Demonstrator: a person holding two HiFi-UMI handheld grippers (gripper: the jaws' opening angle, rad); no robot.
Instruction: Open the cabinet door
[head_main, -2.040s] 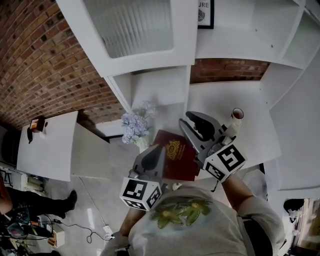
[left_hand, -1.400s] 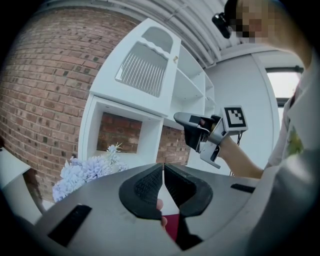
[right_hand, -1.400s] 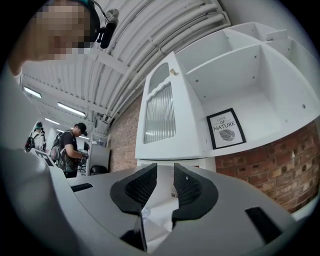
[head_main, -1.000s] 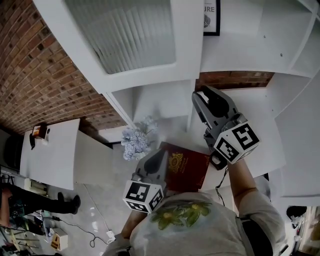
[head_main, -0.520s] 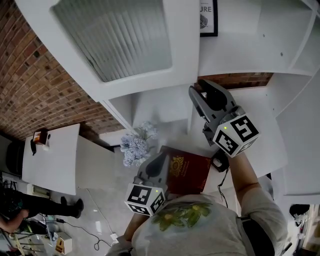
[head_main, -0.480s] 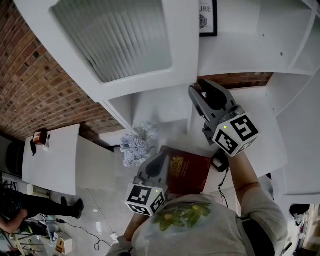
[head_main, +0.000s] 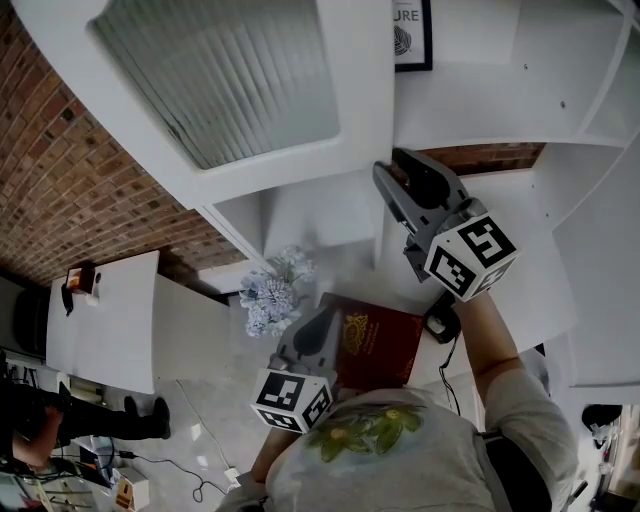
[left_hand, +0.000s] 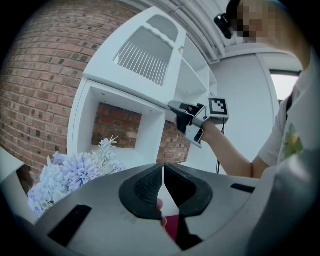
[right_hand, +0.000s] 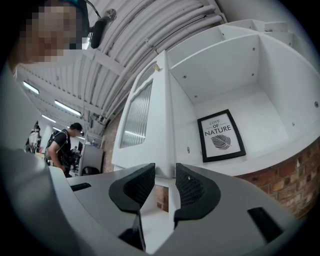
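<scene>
The white cabinet door (head_main: 230, 90) with a ribbed glass panel stands swung out from the cabinet, also seen edge-on in the right gripper view (right_hand: 145, 125). My right gripper (head_main: 393, 170) is raised at the door's lower free corner. Its pads straddle the door's bottom edge (right_hand: 165, 172) and are closed on it. The left gripper view also catches that right gripper (left_hand: 192, 120) against the door's corner. My left gripper (head_main: 325, 318) hangs low over a red book (head_main: 378, 342), its pads touching, shut on nothing I can make out (left_hand: 163, 167).
A bunch of pale blue flowers (head_main: 268, 295) stands below the open niche, left of the book. A framed "Love of Nature" print (right_hand: 221, 135) sits inside the open compartment. A white desk (head_main: 100, 300) and a standing person (head_main: 70, 420) are at lower left.
My right gripper rose from beside the book to the door's lower corner and closed on it. The door has since swung a little further out to the left. The left gripper stayed put.
</scene>
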